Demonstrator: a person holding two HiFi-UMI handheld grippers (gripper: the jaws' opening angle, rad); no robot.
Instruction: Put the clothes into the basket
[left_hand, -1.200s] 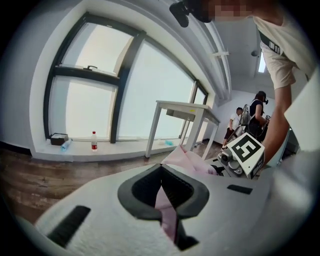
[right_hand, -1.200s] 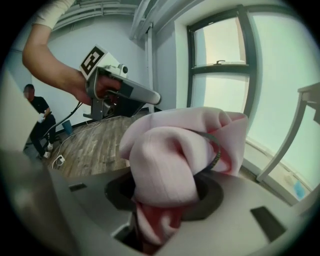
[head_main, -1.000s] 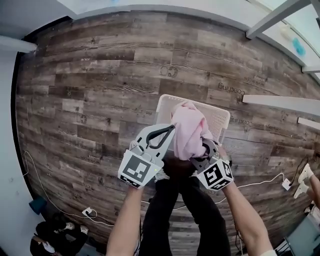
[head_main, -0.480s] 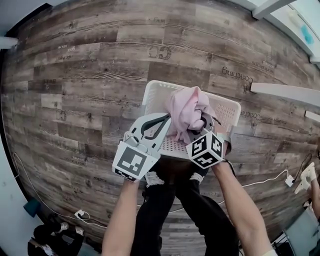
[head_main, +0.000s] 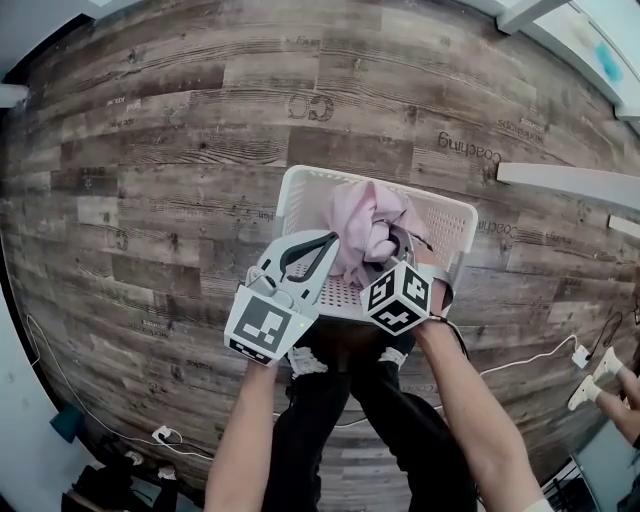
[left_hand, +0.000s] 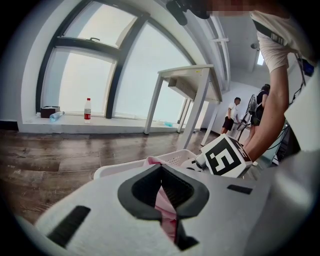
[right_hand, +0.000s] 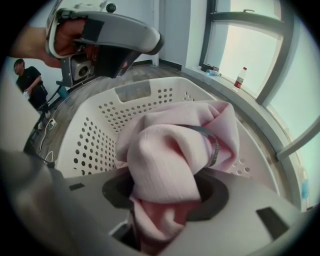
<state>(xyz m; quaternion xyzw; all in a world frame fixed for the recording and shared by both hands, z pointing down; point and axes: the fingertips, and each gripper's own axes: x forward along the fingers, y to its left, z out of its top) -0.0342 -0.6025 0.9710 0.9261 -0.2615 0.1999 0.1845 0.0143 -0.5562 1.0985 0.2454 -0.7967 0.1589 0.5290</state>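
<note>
A white perforated basket (head_main: 300, 178) stands on the wood floor in front of my legs. A bunched pink garment (head_main: 362, 215) hangs inside it, over the near half. My right gripper (head_main: 392, 252) holds the garment from the near right, and in the right gripper view the cloth (right_hand: 170, 155) bulges between its jaws (right_hand: 167, 200), which are opening. My left gripper (head_main: 325, 250) is at the basket's near left edge, its tips against the garment. In the left gripper view its jaws (left_hand: 162, 192) are closed with a thin strip of pink cloth (left_hand: 167, 220) in the slit.
White boards (head_main: 570, 185) lie on the floor to the right of the basket. A white cable (head_main: 520, 360) runs across the floor near my right arm. A white table (left_hand: 187, 80) stands by the big window, a bottle (left_hand: 88, 109) on the sill, people (left_hand: 231, 117) behind.
Both grippers have carried the pink garment forward and down, from above the basket's near edge to inside it. The right gripper's marker cube has come closer to the basket.
</note>
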